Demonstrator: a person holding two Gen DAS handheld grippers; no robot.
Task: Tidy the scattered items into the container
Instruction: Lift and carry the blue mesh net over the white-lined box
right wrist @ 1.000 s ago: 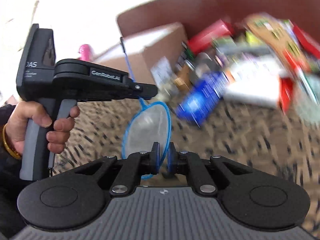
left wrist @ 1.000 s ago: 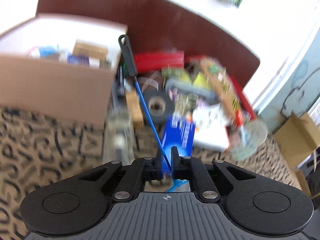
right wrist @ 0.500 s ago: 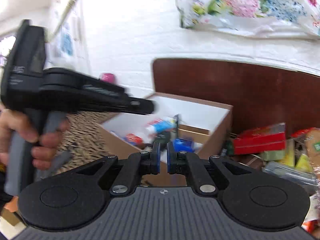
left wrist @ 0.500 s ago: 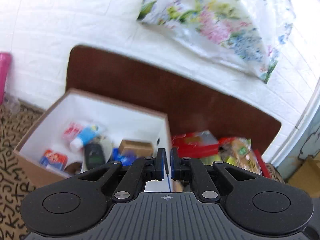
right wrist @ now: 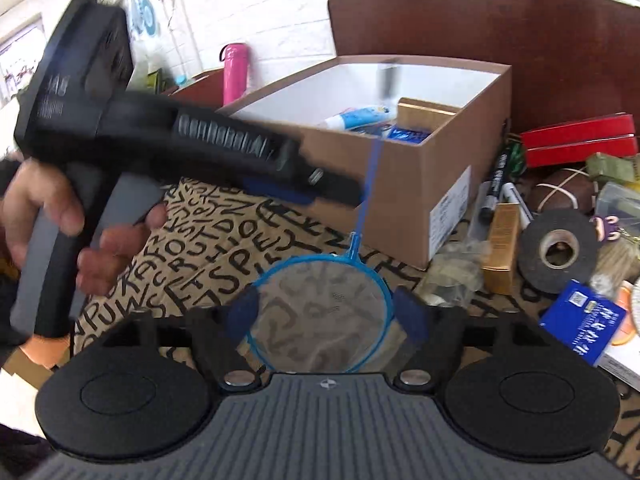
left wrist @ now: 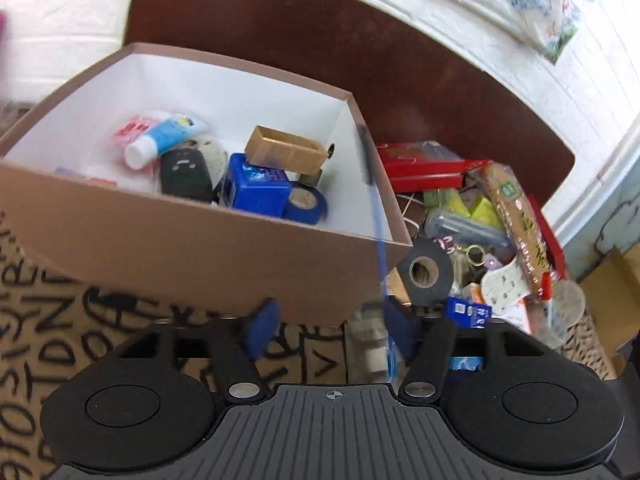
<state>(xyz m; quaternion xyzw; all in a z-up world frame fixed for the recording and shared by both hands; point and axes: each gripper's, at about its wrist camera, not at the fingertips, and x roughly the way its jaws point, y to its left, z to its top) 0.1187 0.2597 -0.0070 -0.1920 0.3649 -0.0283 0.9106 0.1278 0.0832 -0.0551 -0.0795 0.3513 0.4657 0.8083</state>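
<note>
A brown cardboard box [left wrist: 168,240] with a white inside holds a tube, a blue box and tape; it also shows in the right wrist view [right wrist: 420,184]. A blue hand net [right wrist: 324,316] with a thin blue handle [left wrist: 376,216] and black grip hangs between both grippers, its grip end over the box's right wall. My left gripper [left wrist: 328,326] is open, the handle beside its right finger. My right gripper [right wrist: 328,314] is open with the net hoop between its fingers, which do not clamp it.
A pile of loose items lies right of the box: black tape roll [left wrist: 426,270], red box [left wrist: 420,166], markers [right wrist: 498,180], small blue box [right wrist: 584,322]. A letter-print cloth [right wrist: 208,248] covers the surface. A brown headboard [left wrist: 360,48] stands behind. A pink bottle [right wrist: 234,74] stands far left.
Both grippers have opened from shut. The views have dropped from the wall back down to the box, and the net now hangs loose with its grip over the box.
</note>
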